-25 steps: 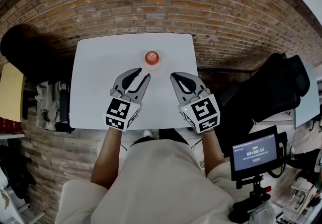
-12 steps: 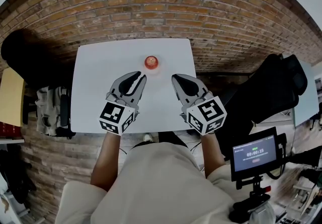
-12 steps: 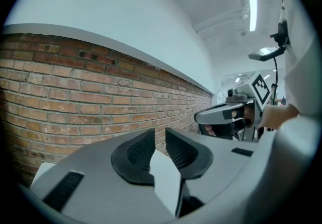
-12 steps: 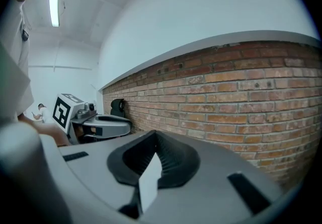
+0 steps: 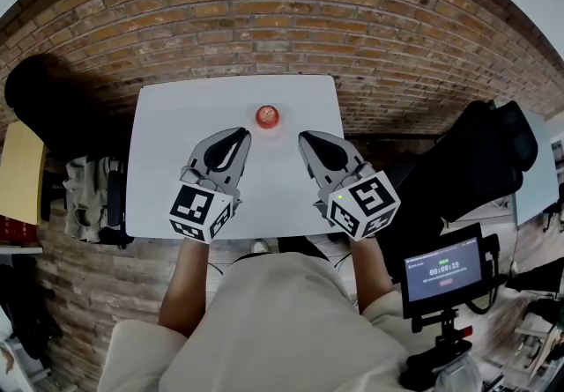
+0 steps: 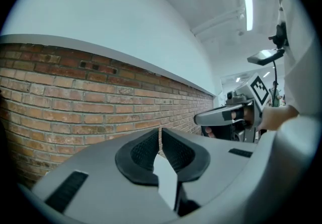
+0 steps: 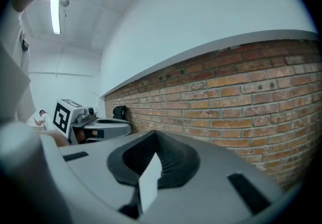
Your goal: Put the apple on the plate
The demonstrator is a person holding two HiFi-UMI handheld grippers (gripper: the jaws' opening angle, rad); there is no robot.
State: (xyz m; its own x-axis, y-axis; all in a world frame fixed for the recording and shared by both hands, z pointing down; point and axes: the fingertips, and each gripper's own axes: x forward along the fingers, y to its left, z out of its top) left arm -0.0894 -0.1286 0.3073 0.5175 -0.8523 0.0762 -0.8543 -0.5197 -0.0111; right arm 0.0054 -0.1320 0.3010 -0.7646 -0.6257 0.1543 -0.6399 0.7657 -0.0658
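Where the person stands: at the near edge of the white rectangular table (image 5: 159,170), in a pale cream top (image 5: 256,329), with both bare forearms reaching out over that edge.
Small dark screen on a stand (image 5: 443,269): off the table's near right corner, lit, its readout too small to read.
Grey two-jaw left gripper (image 5: 240,133): carries a black-and-white marker cube and hangs over the table's near half, left of the middle, pointing toward the far edge.
Left jaws: they have just been closing and now stand almost together, with only a thin slit between the ribbed black pads. Nothing is between them.
Grey two-jaw right gripper (image 5: 304,136): a matching claw with its own marker cube, over the table's near half and right of the middle.
Right jaws: the tips meet and nothing is held.
Red round apple (image 5: 267,115): on the table's far half, about mid-width, beyond both sets of tips and clear of them.
Under the apple: a faint pale rim shows against the tabletop; whether it is a plate cannot be told.
Bulky black seat-like shape (image 5: 485,152): just off the table's right side.
Red-brown brickwork (image 5: 282,20): beyond the table's far edge; in both gripper views it is a wall with plain white above.
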